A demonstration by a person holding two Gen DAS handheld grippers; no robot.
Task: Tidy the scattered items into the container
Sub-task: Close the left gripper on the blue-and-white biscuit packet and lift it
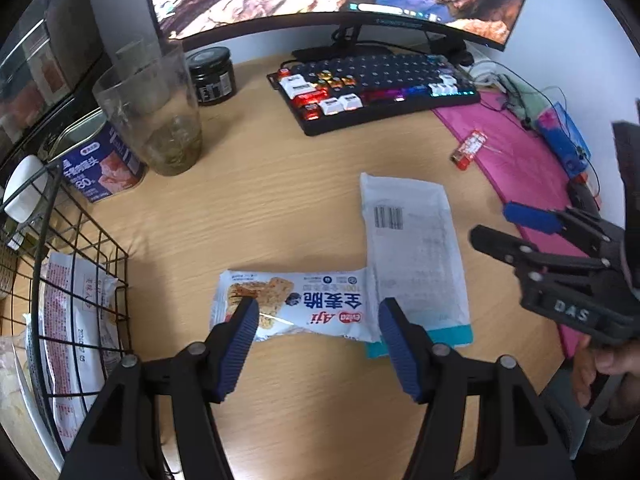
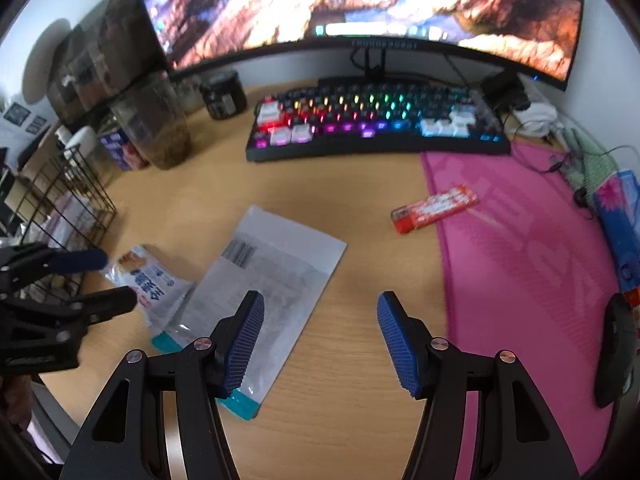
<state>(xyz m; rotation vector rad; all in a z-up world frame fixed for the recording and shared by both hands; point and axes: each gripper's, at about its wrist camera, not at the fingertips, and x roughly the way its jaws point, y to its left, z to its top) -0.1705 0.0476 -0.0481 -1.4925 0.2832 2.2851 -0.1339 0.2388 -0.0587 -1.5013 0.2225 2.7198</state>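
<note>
I am holding my left gripper (image 1: 316,320) with its blue pads spread apart, hanging over the biscuit packet (image 1: 296,310) that is lying flat on the wooden desk (image 1: 260,200); the packet is sitting between the two pads in the left wrist view, but neither pad is pressing on it, so I am gripping nothing there. The packet's right end is overlapping the lower left edge of the white mailer pouch (image 1: 416,252), which is stretching toward twelve o'clock from it. The wire basket (image 1: 80,272), the container, is standing at nine o'clock of the packet, already holding a few wrapped items. At two o'clock from the pouch a small red pack (image 1: 468,148) is lying on the near edge of the pink mat (image 1: 520,152). My right gripper (image 2: 320,340) is likewise standing spread and holding nothing; in its own view the left pad is hovering over the pouch (image 2: 272,276) while the right pad is over bare desk, and I cannot tell whether the left pad is touching the pouch. From the left wrist view the right gripper (image 1: 492,228) is coming in at three o'clock, near the pouch's right edge, with a hand (image 1: 600,364) behind it.
</note>
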